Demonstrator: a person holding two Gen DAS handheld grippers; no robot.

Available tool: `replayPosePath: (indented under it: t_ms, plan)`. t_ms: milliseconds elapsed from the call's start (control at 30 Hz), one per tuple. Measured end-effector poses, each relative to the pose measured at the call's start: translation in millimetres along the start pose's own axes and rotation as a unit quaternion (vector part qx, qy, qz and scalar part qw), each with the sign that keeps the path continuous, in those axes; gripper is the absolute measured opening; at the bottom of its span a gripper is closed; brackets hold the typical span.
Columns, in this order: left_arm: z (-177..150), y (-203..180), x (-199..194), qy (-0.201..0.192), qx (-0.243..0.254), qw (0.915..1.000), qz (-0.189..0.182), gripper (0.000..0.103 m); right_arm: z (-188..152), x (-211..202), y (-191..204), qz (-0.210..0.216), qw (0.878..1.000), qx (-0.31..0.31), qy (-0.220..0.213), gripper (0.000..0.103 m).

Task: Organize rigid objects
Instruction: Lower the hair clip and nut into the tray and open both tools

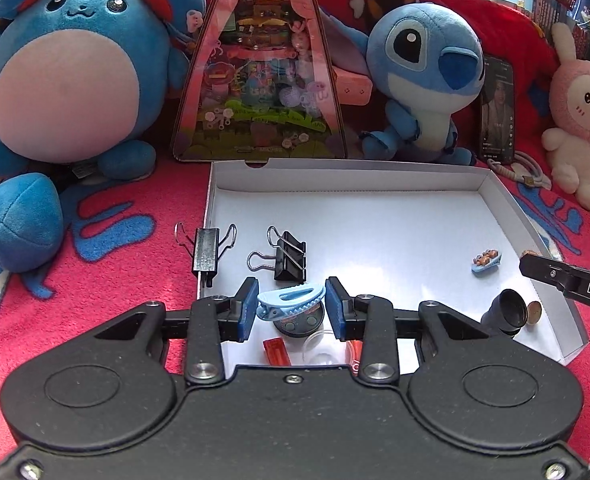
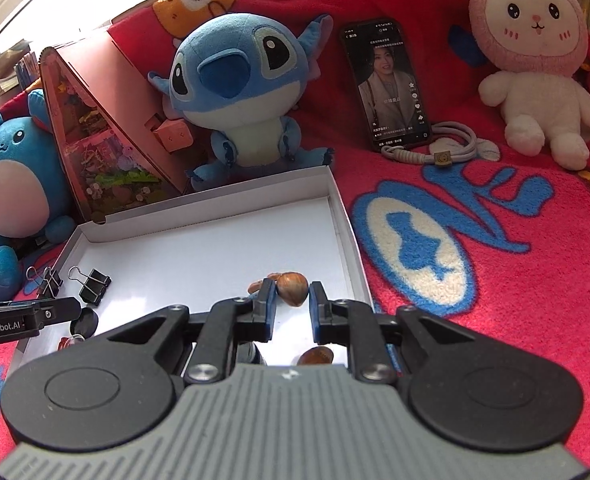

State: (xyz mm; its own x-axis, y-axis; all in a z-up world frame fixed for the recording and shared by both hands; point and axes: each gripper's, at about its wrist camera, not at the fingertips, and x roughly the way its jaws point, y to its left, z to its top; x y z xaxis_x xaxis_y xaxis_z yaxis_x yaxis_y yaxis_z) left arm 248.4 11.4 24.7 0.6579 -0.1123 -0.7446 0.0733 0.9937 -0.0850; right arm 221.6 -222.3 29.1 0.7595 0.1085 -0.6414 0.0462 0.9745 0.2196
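My left gripper (image 1: 291, 292) is shut on a light blue hair clip (image 1: 291, 302), held just above the near left part of a shallow white box (image 1: 495, 184). My right gripper (image 2: 293, 292) is shut on a small brown rounded piece (image 2: 295, 286) over the near right part of the same box (image 2: 337, 188). In the box lie a black binder clip (image 1: 289, 256), a small blue clip with brown bears (image 1: 486, 261), a black lens-like cylinder (image 1: 505, 312), a coin (image 1: 534, 312), a dark round disc (image 1: 299, 320) and an orange piece (image 1: 275, 352). A second binder clip (image 1: 205, 250) sits on the box's left wall.
The box lies on a red patterned blanket (image 2: 495, 280). Behind it stand a round blue plush (image 1: 67, 76), a pink triangular dollhouse box (image 1: 259, 72), a blue big-eared plush (image 1: 423, 72), a phone (image 2: 387, 84) with a coiled cable (image 2: 443, 152), and a pink rabbit plush (image 2: 535, 60).
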Motion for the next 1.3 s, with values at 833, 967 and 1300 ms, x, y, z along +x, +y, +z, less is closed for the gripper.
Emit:
replayPosePath:
  t_ms: [833,967,1300]
  plan:
    - [0.4,-9.6,19.0,0.013,0.007,0.9998,0.009,0.035,0.4,23.4,3.3,-0.007,1.000,-0.007,0.026,0.022]
    - [0.8,-10.0,19.0,0.010,0.006,0.9999,0.011,0.035,0.2,24.5,3.3,-0.009,1.000,-0.008,0.026,0.022]
    - [1.1,-11.1,19.1,0.003,0.011,0.9998,0.017,0.035,0.0,28.7,3.9,-0.010,0.999,-0.011,0.030,0.022]
